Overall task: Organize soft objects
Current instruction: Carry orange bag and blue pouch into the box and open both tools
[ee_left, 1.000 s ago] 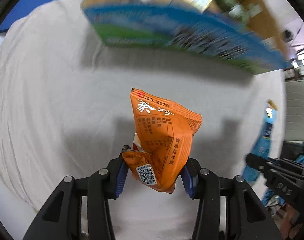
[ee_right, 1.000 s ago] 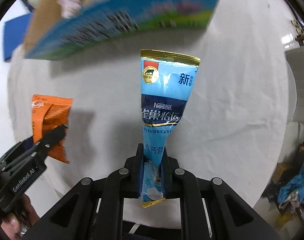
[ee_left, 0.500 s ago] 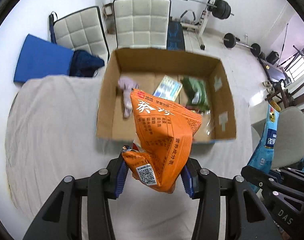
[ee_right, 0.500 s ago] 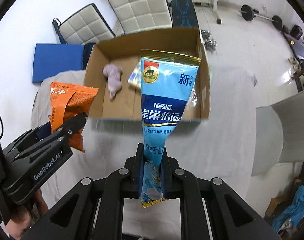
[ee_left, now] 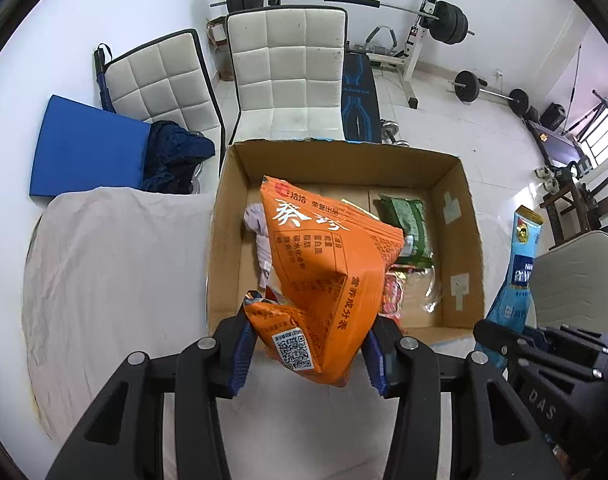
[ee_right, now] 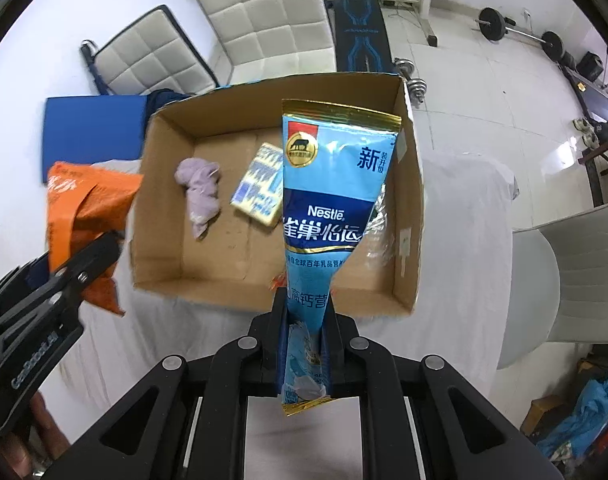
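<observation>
Pinching the lower end of an orange snack bag, the left gripper had its blue-padded jaws closed on the crumpled packet, whose top stood up in front of the open cardboard box. The right gripper was clamped narrowly on the bottom of a tall blue Nestle pouch, which rose upright with its gold-edged top over the box's right half in the right wrist view. Both packets were held in the air on the near side of the box, not inside it. On the box floor lay a lilac cloth, a pale yellow and blue packet just beside it, a green packet toward the right wall, and some clear wrapping near the front right corner. The box sat on a table covered with a white sheet. Beyond it stood two white quilted chairs, a blue mat and a weight bench with a barbell
</observation>
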`<state>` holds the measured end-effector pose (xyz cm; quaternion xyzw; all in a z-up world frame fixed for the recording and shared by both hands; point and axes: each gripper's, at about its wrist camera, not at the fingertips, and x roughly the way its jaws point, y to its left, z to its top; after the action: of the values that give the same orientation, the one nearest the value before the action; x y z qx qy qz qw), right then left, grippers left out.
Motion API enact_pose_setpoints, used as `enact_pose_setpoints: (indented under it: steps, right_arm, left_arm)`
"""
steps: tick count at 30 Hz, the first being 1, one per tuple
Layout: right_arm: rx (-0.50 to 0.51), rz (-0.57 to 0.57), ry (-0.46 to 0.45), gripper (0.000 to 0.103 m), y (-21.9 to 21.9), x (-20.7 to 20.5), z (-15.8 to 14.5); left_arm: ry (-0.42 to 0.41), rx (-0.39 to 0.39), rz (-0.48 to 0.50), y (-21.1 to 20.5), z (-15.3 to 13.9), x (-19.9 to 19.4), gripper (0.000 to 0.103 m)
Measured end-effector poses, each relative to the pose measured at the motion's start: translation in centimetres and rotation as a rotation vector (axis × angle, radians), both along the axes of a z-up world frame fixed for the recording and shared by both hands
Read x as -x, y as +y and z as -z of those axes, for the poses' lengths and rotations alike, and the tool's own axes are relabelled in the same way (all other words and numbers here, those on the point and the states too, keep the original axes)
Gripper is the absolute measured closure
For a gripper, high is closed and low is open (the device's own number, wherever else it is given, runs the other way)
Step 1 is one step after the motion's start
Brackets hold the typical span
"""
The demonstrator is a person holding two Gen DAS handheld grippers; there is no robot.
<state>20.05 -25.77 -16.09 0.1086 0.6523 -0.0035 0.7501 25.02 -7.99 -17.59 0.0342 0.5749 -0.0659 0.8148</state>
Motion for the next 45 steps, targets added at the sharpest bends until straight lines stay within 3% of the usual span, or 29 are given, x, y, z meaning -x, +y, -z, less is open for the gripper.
enact_pose_setpoints:
  steps: [12,20,25,26,27,29,37,39,42,45]
  right_arm:
    - [0.098,0.059,0.117,0.089,-4.2,-8.8,8.9]
    - [0.125,0.051,0.160,0.088,-4.3,-9.7,12.3]
    - [0.145,0.050,0.193,0.083,-4.4,-10.2,13.5]
    - [0.152,0.045,0.194,0.076,-4.3,-10.2,13.5]
    - [0.158,0.041,0.196,0.060,-4.1,-10.4,13.6]
    - [0.178,0.043,0.194,0.045,-3.9,-10.2,13.3]
    - [0.153,0.046,0.173,0.045,-3.9,-9.9,12.3]
    - [0.150,0.041,0.175,0.037,-3.6,-9.8,12.2]
    - [0.134,0.032,0.170,0.020,-2.8,-9.4,11.9]
    - [0.124,0.027,0.167,0.014,-2.3,-9.0,11.9]
  left_arm:
    - [0.216,-0.019,-0.018,0.2,9.1,-8.9,0.059]
    - [0.322,-0.002,-0.019,-0.1,14.2,-11.6,0.059]
    - [0.372,-0.025,-0.010,-0.8,15.7,-12.2,0.051]
    - [0.376,-0.023,-0.014,-0.8,15.8,-12.3,0.048]
    - [0.381,-0.020,-0.015,-0.8,15.8,-12.4,0.048]
    - [0.383,-0.018,-0.016,-0.8,15.8,-12.6,0.048]
    - [0.321,-0.006,-0.021,-0.8,13.3,-12.7,0.040]
    - [0.294,-0.005,-0.020,-0.9,12.5,-12.7,0.018]
    - [0.258,-0.018,-0.025,-0.3,11.8,-12.6,0.013]
    - [0.247,-0.026,-0.027,-0.3,11.6,-12.3,0.005]
